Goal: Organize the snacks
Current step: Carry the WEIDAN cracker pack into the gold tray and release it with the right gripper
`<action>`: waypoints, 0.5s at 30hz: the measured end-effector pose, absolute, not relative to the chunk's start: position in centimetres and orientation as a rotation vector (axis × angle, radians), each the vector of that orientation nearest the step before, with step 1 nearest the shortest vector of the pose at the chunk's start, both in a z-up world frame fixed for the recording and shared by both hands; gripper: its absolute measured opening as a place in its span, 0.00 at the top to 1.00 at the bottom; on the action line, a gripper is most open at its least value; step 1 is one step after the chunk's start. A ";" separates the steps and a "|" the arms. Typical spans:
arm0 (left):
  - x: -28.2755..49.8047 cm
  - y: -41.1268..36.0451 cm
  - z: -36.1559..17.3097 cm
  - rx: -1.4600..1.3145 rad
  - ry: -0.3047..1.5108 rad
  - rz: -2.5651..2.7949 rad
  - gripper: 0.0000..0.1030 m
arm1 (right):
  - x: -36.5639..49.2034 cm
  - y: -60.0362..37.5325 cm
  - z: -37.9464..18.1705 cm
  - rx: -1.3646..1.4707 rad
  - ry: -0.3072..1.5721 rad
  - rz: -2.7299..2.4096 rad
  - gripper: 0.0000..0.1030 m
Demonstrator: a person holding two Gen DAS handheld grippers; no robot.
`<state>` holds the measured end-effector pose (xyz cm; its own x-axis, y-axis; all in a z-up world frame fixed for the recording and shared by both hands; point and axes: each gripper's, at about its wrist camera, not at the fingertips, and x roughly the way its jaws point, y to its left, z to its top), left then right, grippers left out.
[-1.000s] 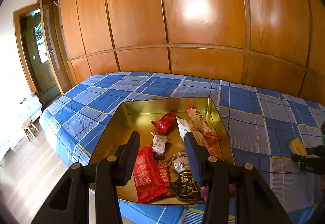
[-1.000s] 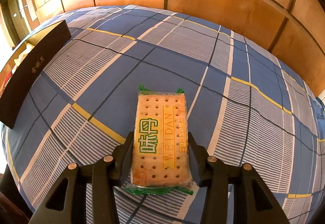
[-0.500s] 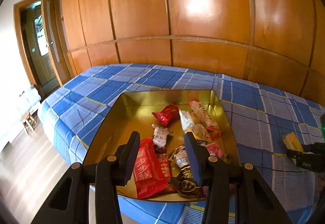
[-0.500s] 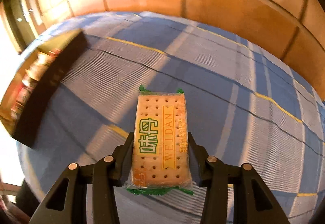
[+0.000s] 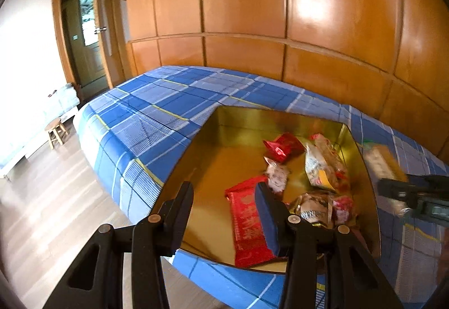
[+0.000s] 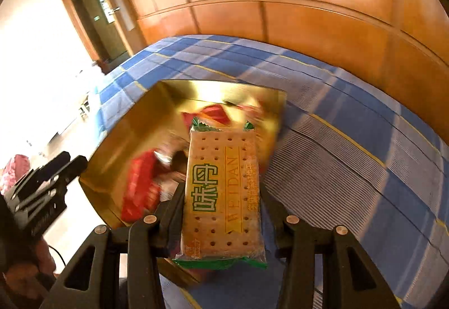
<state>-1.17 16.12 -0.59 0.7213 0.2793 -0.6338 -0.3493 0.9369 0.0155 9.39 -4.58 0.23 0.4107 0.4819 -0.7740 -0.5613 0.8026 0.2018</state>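
Note:
My right gripper (image 6: pixel 221 213) is shut on a cracker packet (image 6: pixel 221 185) with a green-edged wrapper, held in the air over the right side of the gold tray (image 6: pixel 132 138). In the left wrist view the same packet (image 5: pixel 378 160) and the right gripper (image 5: pixel 415 194) show blurred just past the tray's right rim (image 5: pixel 364 168). The tray holds several wrapped snacks, among them a long red packet (image 5: pixel 247 222) and a small red one (image 5: pixel 282 146). My left gripper (image 5: pixel 224 211) hangs open above the tray's near edge with nothing between its fingers.
The tray lies near the corner of a bed with a blue plaid sheet (image 5: pixel 146 118). Wooden wardrobe panels (image 5: pixel 244 0) stand behind the bed. A wood floor with a small stool (image 5: pixel 56 131) and a doorway (image 5: pixel 84 37) lies to the left.
My right gripper has lifted the cracker packet off the sheet and carried it left to the tray. My left gripper has shifted left, so the tray sits further right in its view.

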 end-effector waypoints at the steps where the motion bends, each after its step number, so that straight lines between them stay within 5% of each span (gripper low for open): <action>1: -1.3 16.3 -0.4 -0.113 0.671 0.354 0.55 | 9.4 -3.3 0.3 -0.112 0.937 0.665 0.54; 15: -1.9 17.1 0.1 -0.128 0.649 0.359 0.55 | 12.1 1.5 -3.8 -0.201 1.047 0.684 0.53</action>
<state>-1.92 17.08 0.10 0.7375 0.2859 -0.6118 -0.3654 0.9308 -0.0055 12.07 1.51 -3.81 0.3171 0.4228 -0.8489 -0.6070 0.7783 0.1609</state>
